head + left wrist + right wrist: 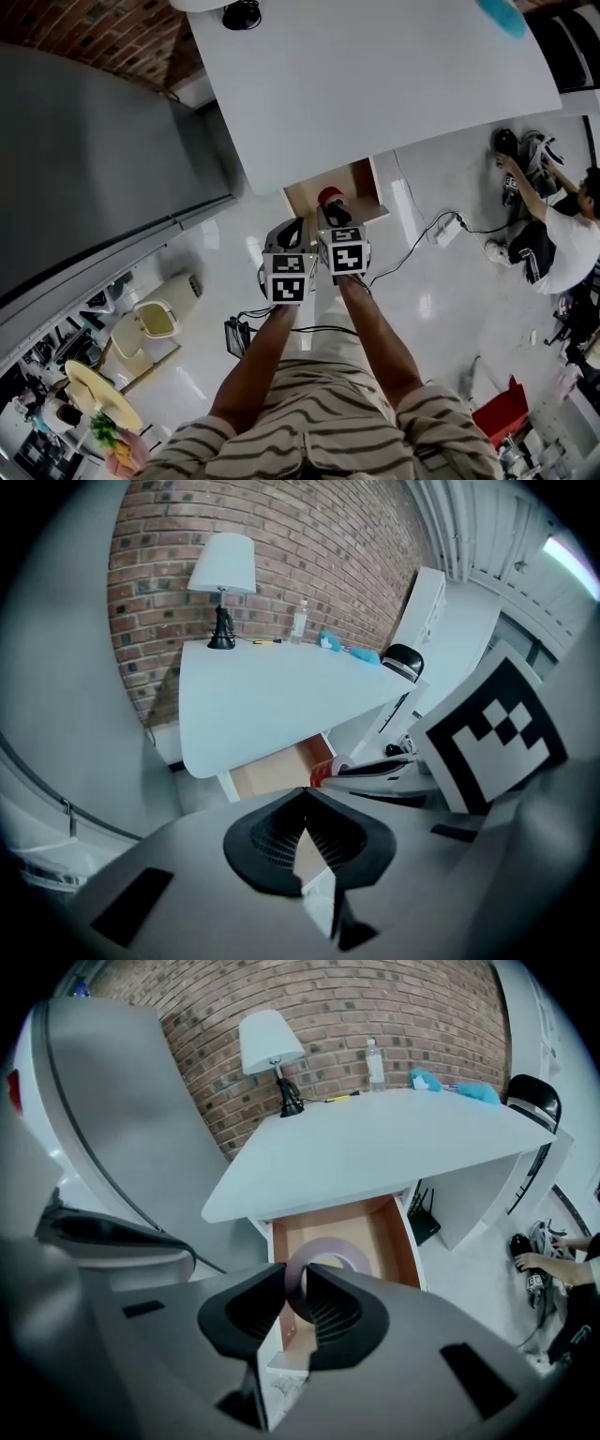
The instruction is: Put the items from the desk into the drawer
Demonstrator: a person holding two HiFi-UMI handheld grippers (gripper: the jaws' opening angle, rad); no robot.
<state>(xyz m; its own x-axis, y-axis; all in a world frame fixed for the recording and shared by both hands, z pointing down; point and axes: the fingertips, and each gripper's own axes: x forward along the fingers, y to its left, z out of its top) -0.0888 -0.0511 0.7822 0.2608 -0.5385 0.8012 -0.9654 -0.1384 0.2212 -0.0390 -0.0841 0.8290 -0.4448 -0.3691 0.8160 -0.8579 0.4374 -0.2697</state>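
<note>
An open wooden drawer sticks out from under the white desk. My right gripper is shut on a roll of tape, which hangs above the drawer's opening. In the head view the roll looks red and sits over the drawer, ahead of the right gripper. My left gripper is shut with nothing between its pads. It hangs beside the right one, to its left. In the left gripper view the red roll shows in front of the drawer.
On the desk stand a white lamp and a clear bottle, with a yellow pen and a blue cloth lying nearby. A black chair is at the right end. A grey panel rises at left. A person sits on the floor at right.
</note>
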